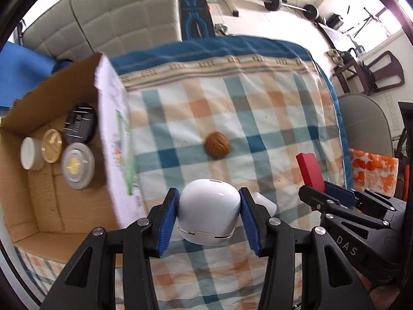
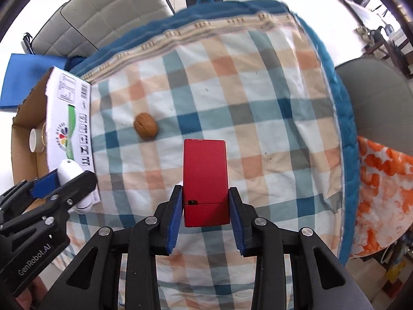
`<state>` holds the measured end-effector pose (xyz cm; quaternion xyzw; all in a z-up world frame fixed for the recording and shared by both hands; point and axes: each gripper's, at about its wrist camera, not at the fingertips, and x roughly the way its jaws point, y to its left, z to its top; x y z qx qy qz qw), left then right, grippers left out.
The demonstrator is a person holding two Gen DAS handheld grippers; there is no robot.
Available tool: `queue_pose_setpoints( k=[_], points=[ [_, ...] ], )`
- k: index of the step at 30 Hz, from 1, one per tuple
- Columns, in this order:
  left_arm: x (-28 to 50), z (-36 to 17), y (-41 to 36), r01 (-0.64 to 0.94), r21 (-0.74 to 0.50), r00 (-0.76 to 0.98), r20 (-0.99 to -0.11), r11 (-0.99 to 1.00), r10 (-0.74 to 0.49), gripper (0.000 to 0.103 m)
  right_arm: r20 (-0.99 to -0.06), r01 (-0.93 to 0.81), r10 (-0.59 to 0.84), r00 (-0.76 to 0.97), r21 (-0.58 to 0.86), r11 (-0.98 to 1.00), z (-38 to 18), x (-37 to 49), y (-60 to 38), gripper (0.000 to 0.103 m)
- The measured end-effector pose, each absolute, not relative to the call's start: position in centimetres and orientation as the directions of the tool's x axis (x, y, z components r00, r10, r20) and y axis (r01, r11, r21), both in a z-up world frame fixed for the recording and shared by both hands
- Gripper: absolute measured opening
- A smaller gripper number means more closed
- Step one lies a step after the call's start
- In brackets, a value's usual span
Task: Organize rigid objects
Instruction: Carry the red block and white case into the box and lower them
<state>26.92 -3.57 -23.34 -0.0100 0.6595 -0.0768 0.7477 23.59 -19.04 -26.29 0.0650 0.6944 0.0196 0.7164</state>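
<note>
My left gripper [image 1: 209, 219] is shut on a white rounded case [image 1: 207, 214], held above the checked cloth [image 1: 258, 118]. My right gripper [image 2: 206, 214] is shut on a red rectangular box [image 2: 205, 178], also lifted off the cloth. In the left wrist view the right gripper [image 1: 330, 193] and its red box [image 1: 309, 173] show at the right. In the right wrist view the left gripper [image 2: 59, 180] with the white case [image 2: 68, 170] hangs by the cardboard box. A brown walnut [image 1: 217, 144] [image 2: 145, 125] lies alone mid-cloth.
An open cardboard box [image 1: 51, 206] [image 2: 68, 118] stands at the cloth's left edge, with several round jars and tins [image 1: 77, 165] inside. A small white thing [image 1: 263, 201] peeks from behind my left gripper's right finger. A grey chair [image 2: 374, 98] and orange-patterned fabric [image 2: 382, 196] sit at the right.
</note>
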Motion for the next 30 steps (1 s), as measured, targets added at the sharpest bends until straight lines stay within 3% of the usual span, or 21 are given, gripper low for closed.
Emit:
queue_pose_setpoints(
  k=[8, 17, 24, 30],
  points=[
    [27.3, -18.8, 4.7, 0.023, -0.087, 0.212, -0.973, 0.996, -0.090, 0.044, -0.985, -0.026, 0.133, 0.110, 0.131, 0.991, -19.3, 25.0, -13.2, 0.036],
    [26.1, -16.9, 14.9, -0.091, -0.076, 0.253, -0.966, 0.993, -0.051, 0.044, -0.975, -0.131, 0.190, 0.118, 0.174, 0.976, -17.8, 25.3, -2.0, 0.036],
    [25.7, -20.6, 24.4, -0.207, -0.114, 0.173, -0.982, 0.972, -0.079, 0.044, -0.968, -0.217, 0.250, 0.028, 0.238, 0.947, -20.7, 25.5, 8.2, 0.036],
    [27.6, -27.0, 29.6, -0.269, -0.149, 0.047, -0.989, 0.951, -0.142, 0.044, -0.965, -0.243, 0.258, -0.048, 0.261, 0.934, -25.2, 25.9, 14.5, 0.036]
  ],
)
